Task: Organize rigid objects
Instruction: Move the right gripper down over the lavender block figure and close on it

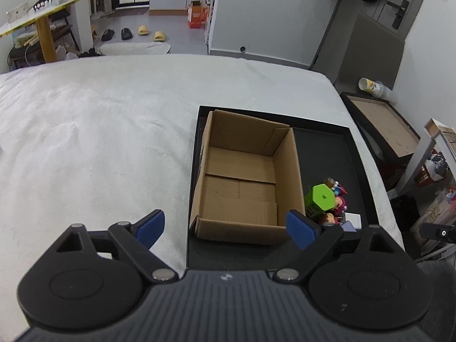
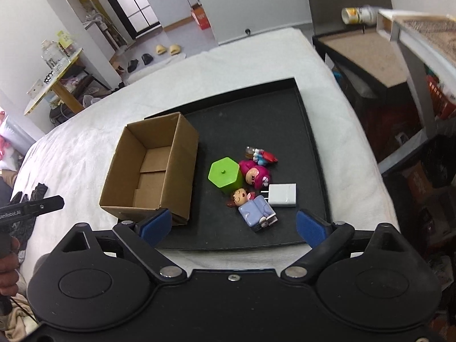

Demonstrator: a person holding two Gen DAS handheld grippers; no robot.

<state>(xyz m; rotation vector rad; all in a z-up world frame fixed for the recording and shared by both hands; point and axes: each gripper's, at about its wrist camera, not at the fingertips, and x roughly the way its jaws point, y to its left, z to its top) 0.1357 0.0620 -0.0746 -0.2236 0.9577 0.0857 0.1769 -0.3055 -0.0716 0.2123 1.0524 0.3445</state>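
An empty cardboard box stands in the left part of a black tray on a white bed. Right of the box lies a cluster: a green hexagonal container, a pink figurine, a doll in a lilac dress, a white charger and a small red-and-blue toy. My left gripper hangs open over the box's near wall. My right gripper is open above the tray's near edge, just short of the doll. Neither holds anything.
The white bed cover stretches left of the tray. Off the bed's right side stand a dark box with a cardboard lid and shelves of clutter. A person's hand with the other gripper's handle shows at the left edge.
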